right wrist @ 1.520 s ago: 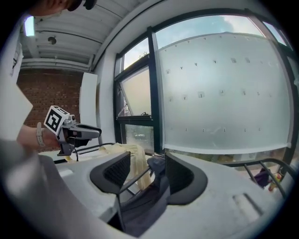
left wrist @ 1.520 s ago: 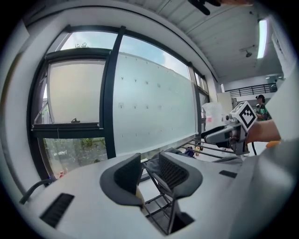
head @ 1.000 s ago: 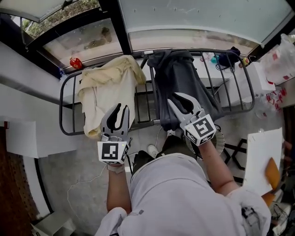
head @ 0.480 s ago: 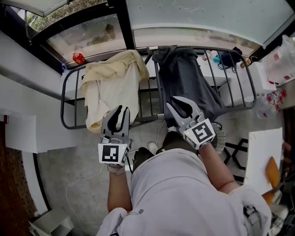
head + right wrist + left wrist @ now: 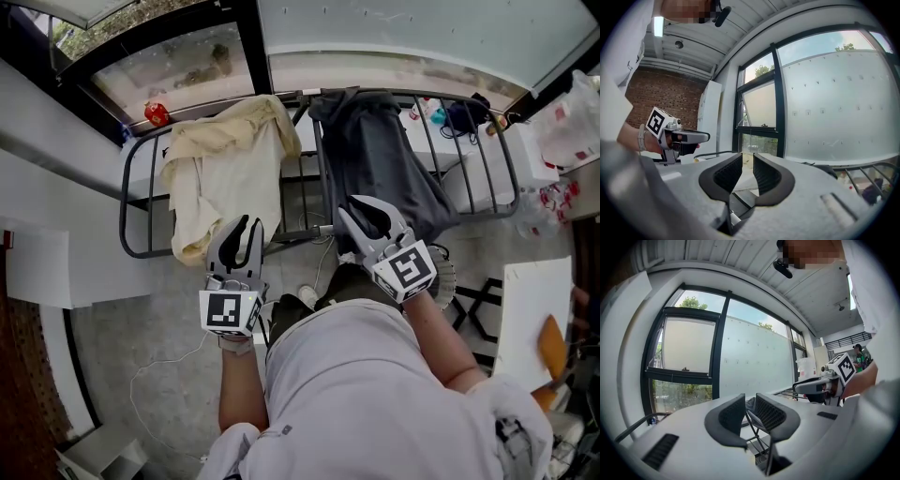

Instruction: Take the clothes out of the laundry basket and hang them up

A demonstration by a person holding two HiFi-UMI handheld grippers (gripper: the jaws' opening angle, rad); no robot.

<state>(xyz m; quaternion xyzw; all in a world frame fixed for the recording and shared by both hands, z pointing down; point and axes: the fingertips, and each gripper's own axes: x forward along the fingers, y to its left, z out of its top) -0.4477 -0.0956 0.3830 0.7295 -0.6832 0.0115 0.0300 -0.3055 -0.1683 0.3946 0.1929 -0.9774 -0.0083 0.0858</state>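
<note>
We note two garments already on the drying rack [image 5: 122, 211] under the window [image 5: 178, 70]. A cream garment [image 5: 225, 178] is draped over the rack's left half. A dark grey garment [image 5: 375, 159] hangs over the middle, just to its right, with bare bars between them.

Left gripper [image 5: 249, 223]: low and near us, its tips just short of the cream garment's near hem, not touching it. In its own view [image 5: 749, 399] the jaws stand a little apart with nothing between the pads. They have just been narrowing slightly.

Right gripper [image 5: 352, 204]: its tips are over the near edge of the dark grey garment. We cannot tell from above whether they touch the cloth. Its own view [image 5: 747, 159] shows a narrow gap between the pads and nothing gripped.

A small red object [image 5: 156, 114] sits on the sill at far left.
</note>
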